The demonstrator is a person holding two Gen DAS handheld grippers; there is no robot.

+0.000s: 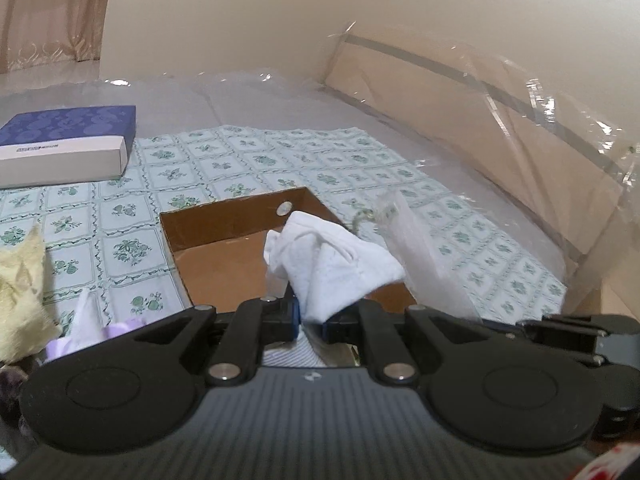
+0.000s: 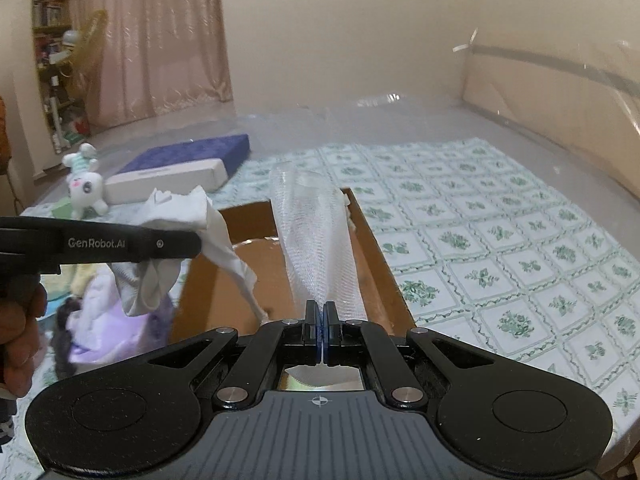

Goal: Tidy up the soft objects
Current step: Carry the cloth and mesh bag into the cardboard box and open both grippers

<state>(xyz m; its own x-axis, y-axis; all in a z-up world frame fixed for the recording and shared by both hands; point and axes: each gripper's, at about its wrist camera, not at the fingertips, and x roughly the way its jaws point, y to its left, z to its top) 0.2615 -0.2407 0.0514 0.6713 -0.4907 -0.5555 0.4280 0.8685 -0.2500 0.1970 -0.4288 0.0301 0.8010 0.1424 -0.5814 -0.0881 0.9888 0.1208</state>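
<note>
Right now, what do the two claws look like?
Both are black plastic. The right claw has two slim fingers with blue pads, silver rivets, round discs and a grey ribbed body. The left claw looks the same, and white "GenRobot.AI" lettering runs along its side.

White lettering reading "GenRobot.AI" is showing on the black side of the left gripper (image 2: 200,245), which is reaching in from the left edge of the right wrist view. A dark printed strip is running along the white side of the blue patterned box (image 1: 64,152) in the left wrist view, but its characters are blurring too much to read. No other writing is showing legibly.
</note>
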